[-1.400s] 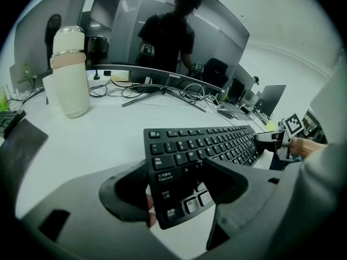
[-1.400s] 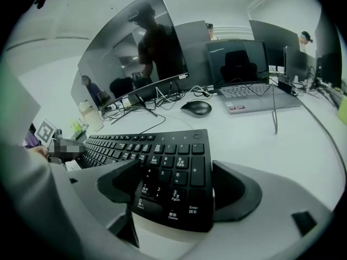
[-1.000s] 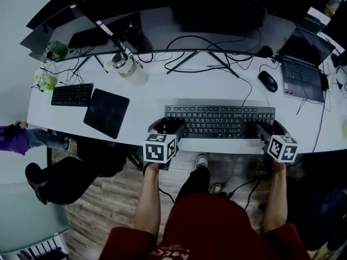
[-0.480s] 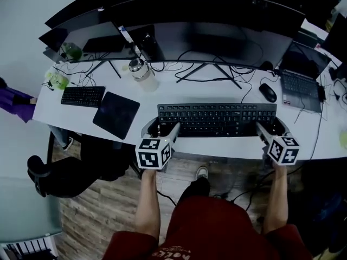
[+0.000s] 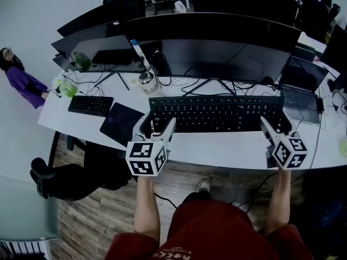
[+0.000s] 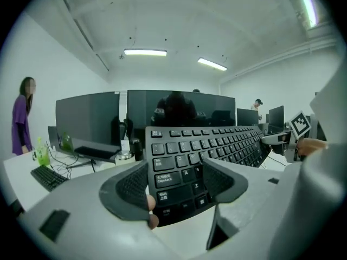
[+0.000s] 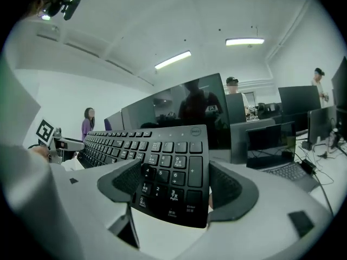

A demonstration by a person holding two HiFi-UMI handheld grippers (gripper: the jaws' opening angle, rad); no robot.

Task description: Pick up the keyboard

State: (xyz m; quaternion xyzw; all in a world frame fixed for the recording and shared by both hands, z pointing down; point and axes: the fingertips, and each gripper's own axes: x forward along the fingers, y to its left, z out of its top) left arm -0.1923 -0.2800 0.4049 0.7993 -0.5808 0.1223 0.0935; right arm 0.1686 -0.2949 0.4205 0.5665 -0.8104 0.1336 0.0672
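A long black keyboard [image 5: 217,114] hangs above the white desk [image 5: 227,151], held level by its two ends. My left gripper [image 5: 154,125] is shut on its left end, near the Caps Lock and Shift keys [image 6: 169,179]. My right gripper [image 5: 275,125] is shut on the right end, over the number pad [image 7: 168,180]. In the left gripper view the keyboard [image 6: 209,144] runs away to the right between the dark pads [image 6: 133,186]. In the right gripper view the keyboard [image 7: 135,148] stretches off to the left.
Wide dark monitors [image 5: 217,42] stand behind the keyboard, with cables under them. A small black keyboard [image 5: 90,105], a dark mouse pad [image 5: 122,123] and a jar [image 5: 147,82] lie to the left. A laptop [image 5: 303,93] sits right. A person in purple [image 5: 24,83] stands far left; a chair [image 5: 70,172] is below.
The keyboard has come up off the desk with both grippers shut on its ends; it looks larger and nearer the monitors. The view has tilted upward, showing more room.
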